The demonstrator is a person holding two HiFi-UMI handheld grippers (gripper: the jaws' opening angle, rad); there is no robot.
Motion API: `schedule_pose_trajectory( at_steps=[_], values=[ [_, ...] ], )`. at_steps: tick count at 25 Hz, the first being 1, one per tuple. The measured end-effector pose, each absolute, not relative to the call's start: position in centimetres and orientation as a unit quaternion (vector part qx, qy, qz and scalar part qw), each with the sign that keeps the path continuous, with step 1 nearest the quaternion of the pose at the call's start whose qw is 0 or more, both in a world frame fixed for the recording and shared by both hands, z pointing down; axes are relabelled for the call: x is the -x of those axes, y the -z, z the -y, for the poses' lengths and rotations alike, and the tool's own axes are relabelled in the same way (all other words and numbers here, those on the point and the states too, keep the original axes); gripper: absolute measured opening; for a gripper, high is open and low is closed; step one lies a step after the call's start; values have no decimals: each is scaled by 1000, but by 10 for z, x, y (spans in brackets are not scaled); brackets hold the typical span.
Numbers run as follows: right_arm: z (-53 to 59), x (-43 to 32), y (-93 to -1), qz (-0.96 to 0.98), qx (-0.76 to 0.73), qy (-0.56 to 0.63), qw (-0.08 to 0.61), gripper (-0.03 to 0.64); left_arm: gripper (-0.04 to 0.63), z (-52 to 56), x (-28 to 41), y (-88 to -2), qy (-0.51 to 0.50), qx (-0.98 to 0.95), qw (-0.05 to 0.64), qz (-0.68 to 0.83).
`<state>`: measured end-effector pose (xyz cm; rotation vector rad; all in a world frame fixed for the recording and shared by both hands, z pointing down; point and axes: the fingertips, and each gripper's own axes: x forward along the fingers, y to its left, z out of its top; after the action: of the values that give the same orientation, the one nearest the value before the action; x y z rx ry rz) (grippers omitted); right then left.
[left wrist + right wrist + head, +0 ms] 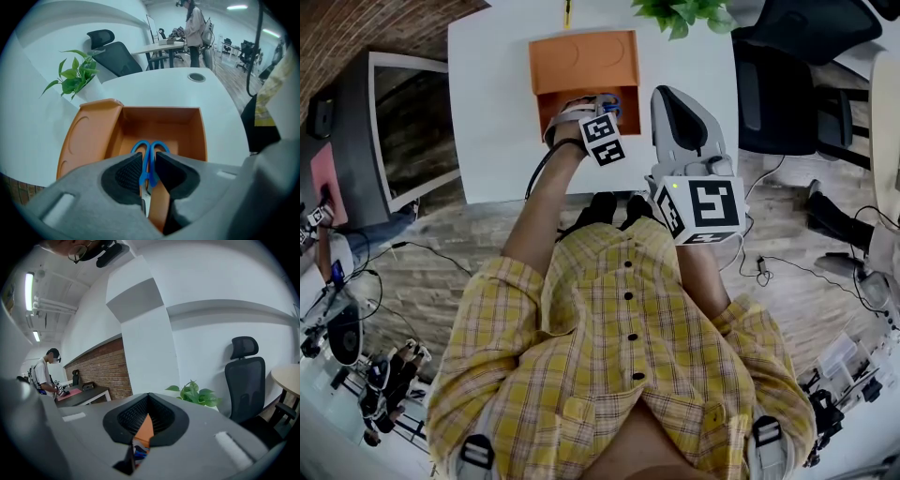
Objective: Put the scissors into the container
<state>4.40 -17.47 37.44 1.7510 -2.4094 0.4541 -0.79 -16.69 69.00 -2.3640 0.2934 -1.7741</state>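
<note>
An orange container (581, 61) stands open on the white table (487, 112), its lid folded back on the far side. My left gripper (598, 111) is at its near wall, shut on the blue-handled scissors (610, 110). In the left gripper view the scissors (149, 154) are pinched between the black pads (127, 174). Their handles point ahead over the inside of the container (89, 136), and the blades run back toward the camera. My right gripper (668, 97) hovers just right of the container, jaws shut with nothing between them. Its tips (149, 397) meet.
A potted plant (684, 11) stands at the table's far right corner. A black office chair (787, 84) is to the right of the table. A dark desk (384, 122) sits to the left. A person (194, 28) stands far off in the room.
</note>
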Motion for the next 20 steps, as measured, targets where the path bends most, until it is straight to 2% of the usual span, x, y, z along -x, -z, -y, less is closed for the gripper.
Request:
schedule_pose_trajectory(
  at_steps=[20],
  values=[
    [150,-37,-351,814,-564,-125,58,6,75,160,19,-606,506,837,36,-207]
  ],
)
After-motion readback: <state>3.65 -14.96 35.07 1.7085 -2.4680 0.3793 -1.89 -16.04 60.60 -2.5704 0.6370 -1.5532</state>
